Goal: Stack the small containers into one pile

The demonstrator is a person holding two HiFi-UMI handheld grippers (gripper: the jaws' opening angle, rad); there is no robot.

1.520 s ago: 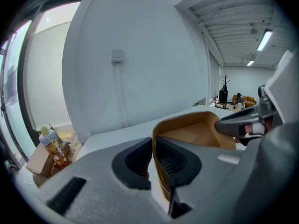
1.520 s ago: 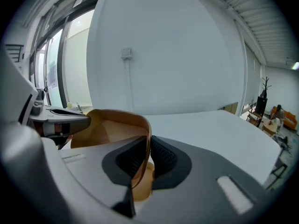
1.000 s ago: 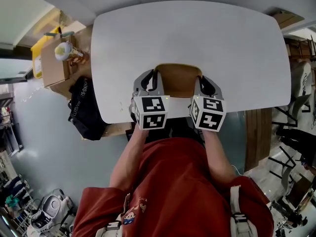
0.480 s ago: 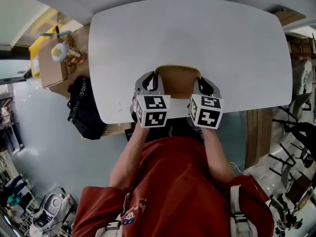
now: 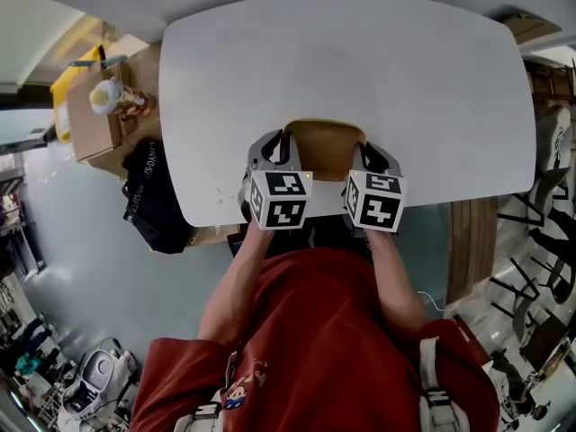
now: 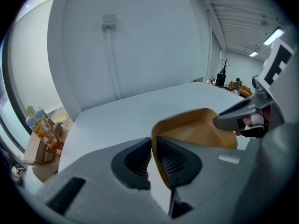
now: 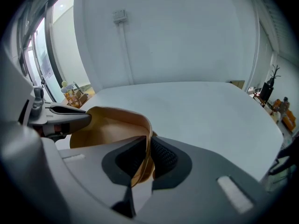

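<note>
A tan paper container (image 5: 324, 148) hangs just above the near edge of the white table (image 5: 342, 52), held between both grippers. My left gripper (image 5: 285, 142) is shut on its left rim, and my right gripper (image 5: 364, 147) is shut on its right rim. In the left gripper view the jaws (image 6: 154, 154) pinch the thin rim, with the container's hollow (image 6: 201, 127) to their right and the right gripper's fingers (image 6: 240, 120) on the far rim. In the right gripper view the jaws (image 7: 148, 157) clamp the curled wall of the container (image 7: 110, 125), and the left gripper's fingers (image 7: 63, 117) reach in from the left.
Left of the table on the floor stand a cardboard box (image 5: 94, 120) with a bottle on it and a black bag (image 5: 153, 196). Chairs (image 5: 549, 241) crowd the right side. The person's red shirt (image 5: 315, 349) fills the lower head view.
Both grippers, with the container between them, have sunk a little toward the table. The hold on both rims looks the same.
</note>
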